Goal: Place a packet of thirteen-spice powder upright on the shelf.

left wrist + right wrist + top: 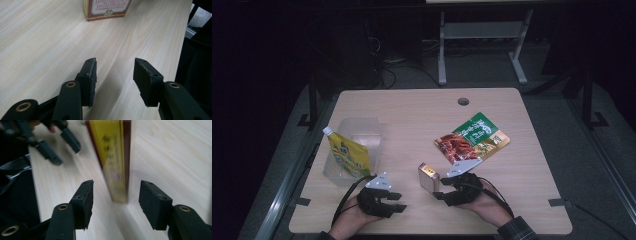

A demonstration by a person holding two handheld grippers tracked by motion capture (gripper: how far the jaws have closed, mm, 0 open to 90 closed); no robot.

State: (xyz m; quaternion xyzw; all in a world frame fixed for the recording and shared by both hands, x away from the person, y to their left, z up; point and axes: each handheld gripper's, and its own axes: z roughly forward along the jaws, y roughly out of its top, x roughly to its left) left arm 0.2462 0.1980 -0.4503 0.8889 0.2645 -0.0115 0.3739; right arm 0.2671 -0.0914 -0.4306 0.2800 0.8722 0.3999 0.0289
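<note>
A small brown and yellow box lies on the wooden table near its front edge. My right gripper is open just right of it. In the right gripper view the box stands directly ahead, its near end almost level with the gap of my right gripper. My left gripper is open on the table left of the box, nothing between its fingers. In the left gripper view the box lies farther ahead of my left gripper.
A yellow spouted pouch leans in a clear plastic bin at the left. A green and red food packet lies flat right of centre. A round cable hole is near the far edge.
</note>
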